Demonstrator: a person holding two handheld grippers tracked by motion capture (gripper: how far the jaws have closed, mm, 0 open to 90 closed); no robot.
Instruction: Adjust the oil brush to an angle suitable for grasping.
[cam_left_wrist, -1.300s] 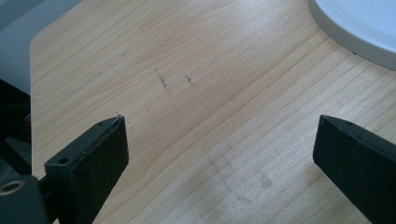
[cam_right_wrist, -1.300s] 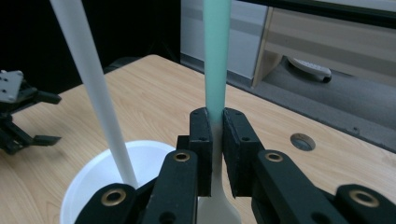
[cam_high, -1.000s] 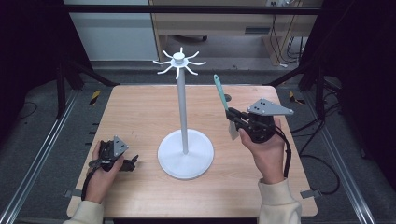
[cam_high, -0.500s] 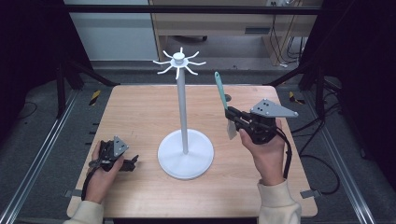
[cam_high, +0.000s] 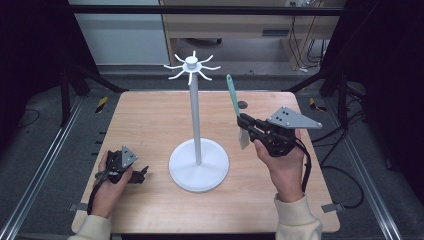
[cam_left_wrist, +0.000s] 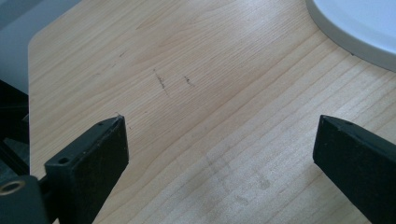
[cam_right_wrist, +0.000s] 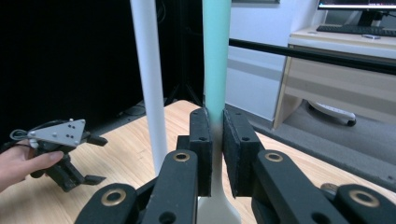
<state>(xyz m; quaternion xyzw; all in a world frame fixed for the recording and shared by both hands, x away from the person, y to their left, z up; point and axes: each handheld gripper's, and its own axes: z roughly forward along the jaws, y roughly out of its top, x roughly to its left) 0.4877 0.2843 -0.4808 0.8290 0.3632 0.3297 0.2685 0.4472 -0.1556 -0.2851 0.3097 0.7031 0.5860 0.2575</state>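
No readable writing or brand marks are showing on any item. The right gripper (cam_high: 246, 125) is clamping a teal-handled spatula (cam_high: 233, 100), jaws nearly closed on its neck, handle pointing up and white blade hanging below. It is hovering above the wooden table (cam_high: 150, 120) at 3 o'clock from the white hook stand (cam_high: 196, 125). The left gripper (cam_high: 141, 174) is resting on the table at 8 o'clock from the stand base, jaws standing wide apart and gripping nothing.

Spatula (cam_right_wrist: 216, 56) handle top and blade bottom cut off by the right gripper view's edges; jaws hide its neck. Stand base (cam_left_wrist: 359, 28) cropped at the left gripper view's corner.
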